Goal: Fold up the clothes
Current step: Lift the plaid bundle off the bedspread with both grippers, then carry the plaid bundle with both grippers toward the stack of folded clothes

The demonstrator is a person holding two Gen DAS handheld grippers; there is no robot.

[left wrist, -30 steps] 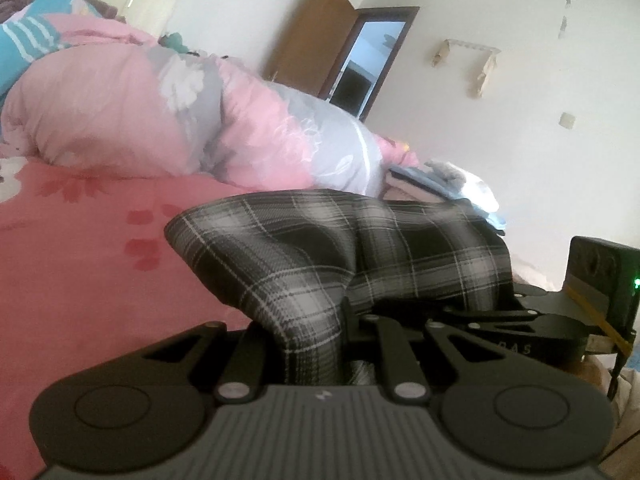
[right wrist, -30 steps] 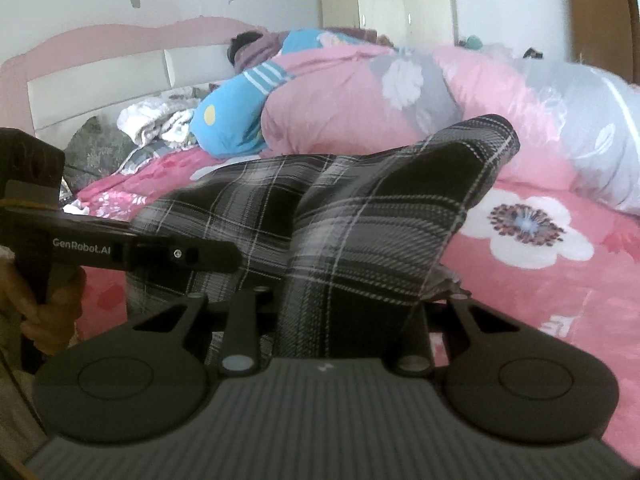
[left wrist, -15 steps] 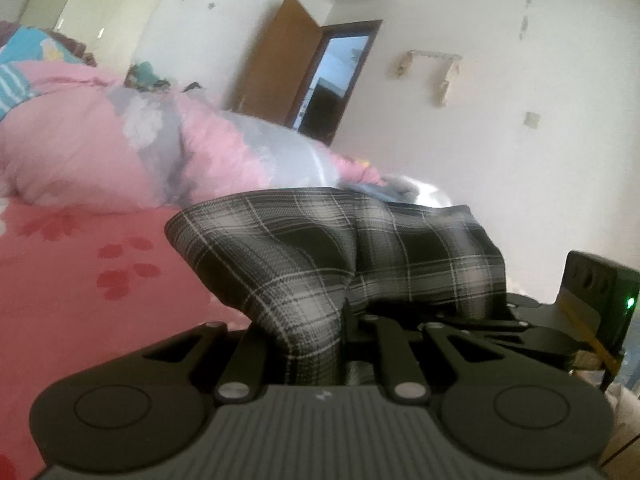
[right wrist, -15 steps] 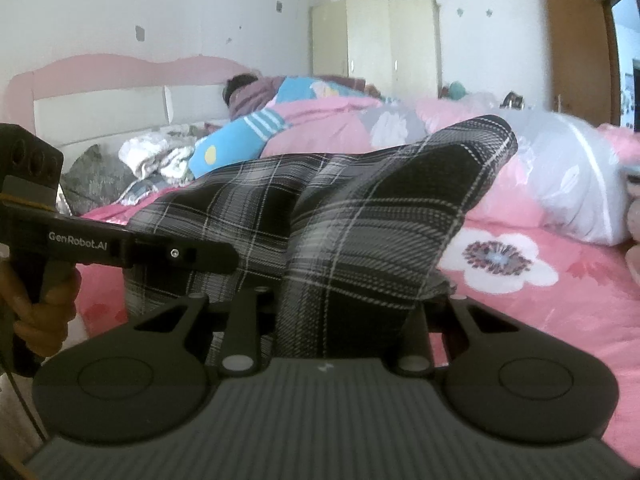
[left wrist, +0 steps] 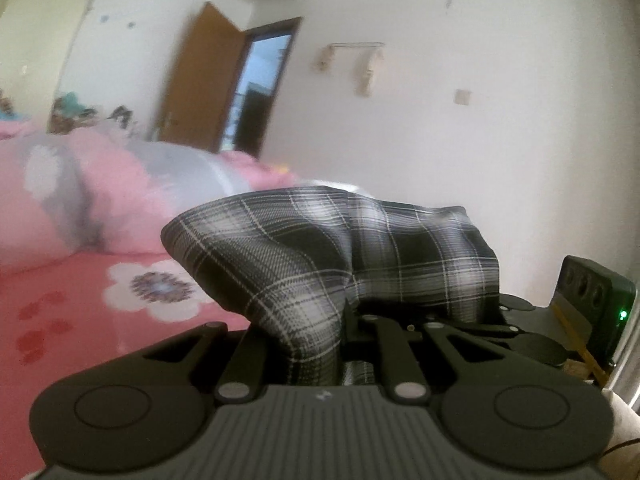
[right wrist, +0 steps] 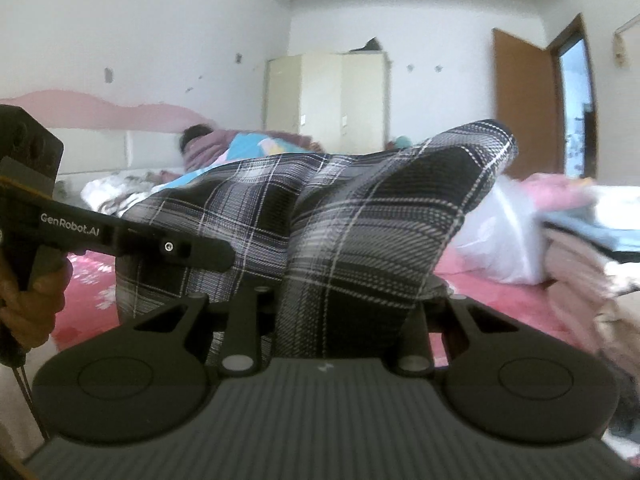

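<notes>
The left gripper was clamped on a fold of the plaid cloth, which bunched up out of its jaws and hid the fingertips. The right gripper was likewise clamped on the same cloth, seen from its own camera as a peaked fold rising above the jaws. The cloth was held in the air between the two grippers, above the bed and not resting on it. The two grippers were close side by side: the right one appeared at the right edge of the left view, its green light lit, and the left one crossed the left edge of the right view, gripped by a hand. The cloth draped over the near part of each neighbouring gripper.

The bed carried a red sheet with a white flower print. A pink and grey quilt lay heaped behind. A person lay under covers near the pink headboard. A stack of folded clothes sat at the right side of the bed. A cream wardrobe stood against the far wall, and a brown door stood open. Both views were blurred.
</notes>
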